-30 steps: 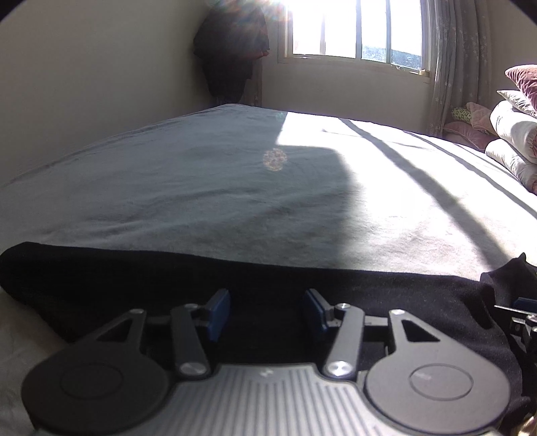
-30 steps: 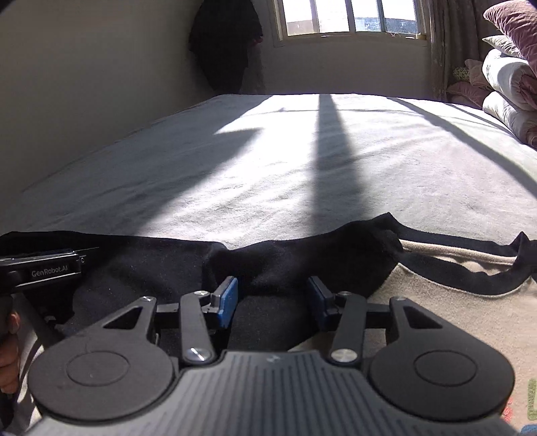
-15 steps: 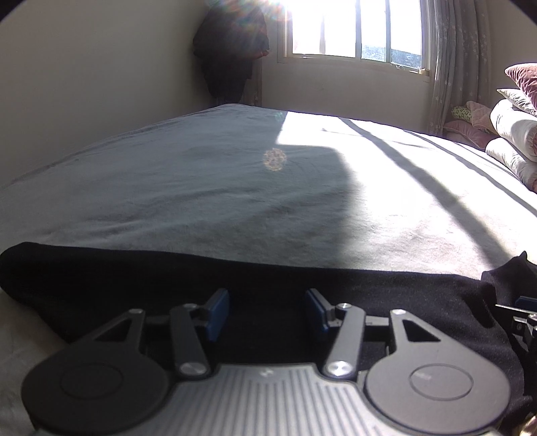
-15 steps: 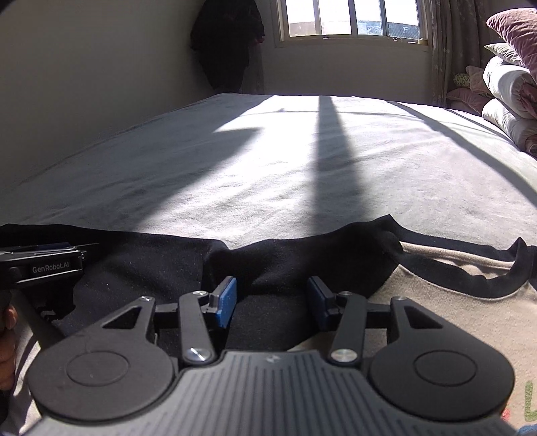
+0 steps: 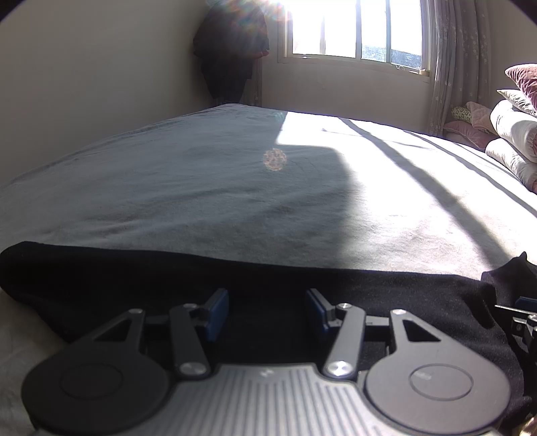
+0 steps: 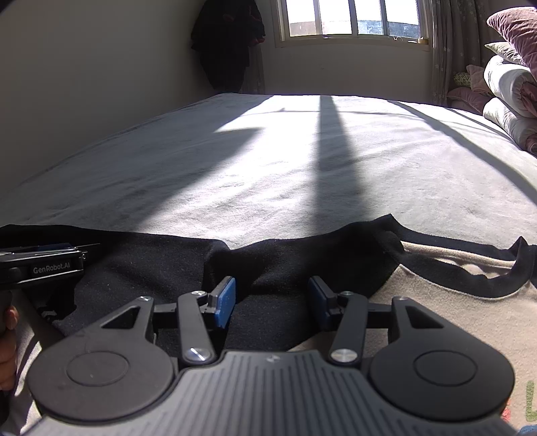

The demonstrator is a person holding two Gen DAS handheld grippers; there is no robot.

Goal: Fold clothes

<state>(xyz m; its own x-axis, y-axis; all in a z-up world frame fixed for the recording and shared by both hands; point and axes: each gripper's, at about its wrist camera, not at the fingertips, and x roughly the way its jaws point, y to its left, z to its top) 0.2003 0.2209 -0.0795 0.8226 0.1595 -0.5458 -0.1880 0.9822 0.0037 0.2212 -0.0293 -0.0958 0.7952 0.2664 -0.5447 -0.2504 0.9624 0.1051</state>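
A wide bed (image 5: 201, 187) under a grey cover is filling most of both views, sun from the window (image 6: 352, 20) falling across its far half. At the right edge, rolled bedding and pillows (image 6: 510, 87) are stacking up against the curtain. A dark garment (image 5: 231, 47) is hanging in the far corner beside the window.

Along the near edge of the bed, a black and beige garment (image 6: 141, 265) is lying spread flat. Its black part is running as a long band across the left wrist view (image 5: 134, 278); in the right wrist view the beige body is showing at the right, bordered by a black neckline trim that is curling up off the bed.

The left tool (image 5: 266, 310) is pointing forward and sloping down toward the black cloth, its blue pads (image 5: 218, 313) standing about half apart with only flat cloth showing beneath the gap; nothing is being pinched. The right tool (image 6: 272, 298) is sitting in the same downward slope just beside it, over the seam where black meets beige, its pads (image 6: 225, 302) likewise half apart and gripping nothing.

In the right wrist view, the left tool's body is showing at the left edge, with fingers of the person's hand (image 6: 7, 342) wrapping its grip.
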